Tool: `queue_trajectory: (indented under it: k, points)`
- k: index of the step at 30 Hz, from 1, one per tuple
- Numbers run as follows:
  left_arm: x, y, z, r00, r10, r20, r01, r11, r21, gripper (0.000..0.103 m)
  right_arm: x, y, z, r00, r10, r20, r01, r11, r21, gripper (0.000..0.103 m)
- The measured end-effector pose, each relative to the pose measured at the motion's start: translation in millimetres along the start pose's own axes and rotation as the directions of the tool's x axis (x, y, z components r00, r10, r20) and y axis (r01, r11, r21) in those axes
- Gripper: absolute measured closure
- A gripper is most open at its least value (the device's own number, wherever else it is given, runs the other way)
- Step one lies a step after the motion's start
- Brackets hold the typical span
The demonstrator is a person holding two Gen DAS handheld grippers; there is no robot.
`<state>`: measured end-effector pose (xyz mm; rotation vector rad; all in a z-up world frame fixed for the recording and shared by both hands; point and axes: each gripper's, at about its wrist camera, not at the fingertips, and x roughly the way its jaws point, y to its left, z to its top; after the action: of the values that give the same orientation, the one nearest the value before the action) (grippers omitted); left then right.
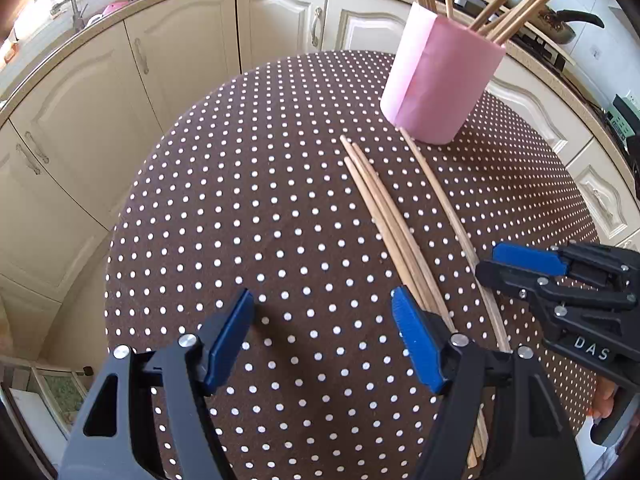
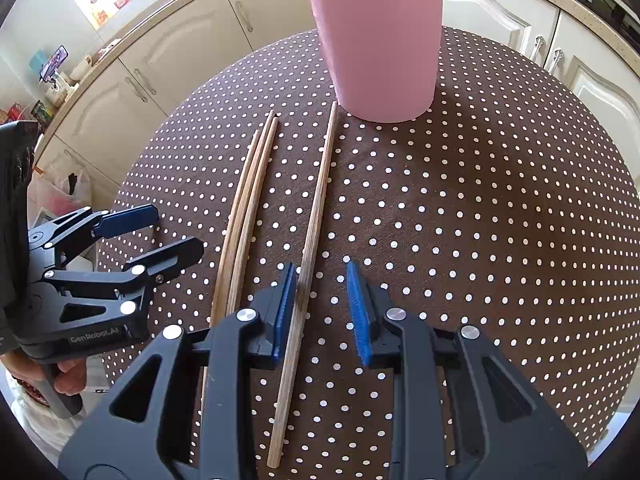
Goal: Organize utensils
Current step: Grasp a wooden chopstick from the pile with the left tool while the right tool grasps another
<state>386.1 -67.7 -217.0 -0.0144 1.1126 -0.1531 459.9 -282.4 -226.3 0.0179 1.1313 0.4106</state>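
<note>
A pink cup holding several wooden chopsticks stands at the far side of the brown dotted table. In front of it lie three chopsticks in a bundle and a single chopstick to their right. My left gripper is open over bare cloth, its right finger just left of the bundle. In the right wrist view the single chopstick runs between the fingers of my right gripper, close to the left pad and apart from the right pad. The pink cup stands straight ahead.
Cream cabinets and a worktop curve around the table's far side. A pan sits on the hob at the back right. My left gripper shows at the left of the right wrist view, a hand on its handle.
</note>
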Motion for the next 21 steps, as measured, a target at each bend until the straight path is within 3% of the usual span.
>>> queue_trajectory:
  k: [6, 13, 21]
  points:
    - [2.1, -6.8, 3.4, 1.000, -0.013, -0.008, 0.013, 1.000, -0.011, 0.032, -3.1, 5.4, -3.5, 1.000, 0.016, 0.008, -0.016, 1.000, -0.001, 0.077]
    - [6.6, -20.0, 4.4, 0.999, 0.042, -0.003, -0.042, 0.999, 0.024, 0.032, -4.3, -7.3, -10.9, 0.999, 0.037, 0.018, -0.037, 0.999, 0.000, 0.077]
    - [8.8, -30.0, 9.4, 0.999, 0.050, 0.002, -0.050, 0.999, 0.020, 0.032, -9.1, -13.0, -14.9, 0.998, 0.055, 0.026, -0.055, 0.998, 0.002, 0.077]
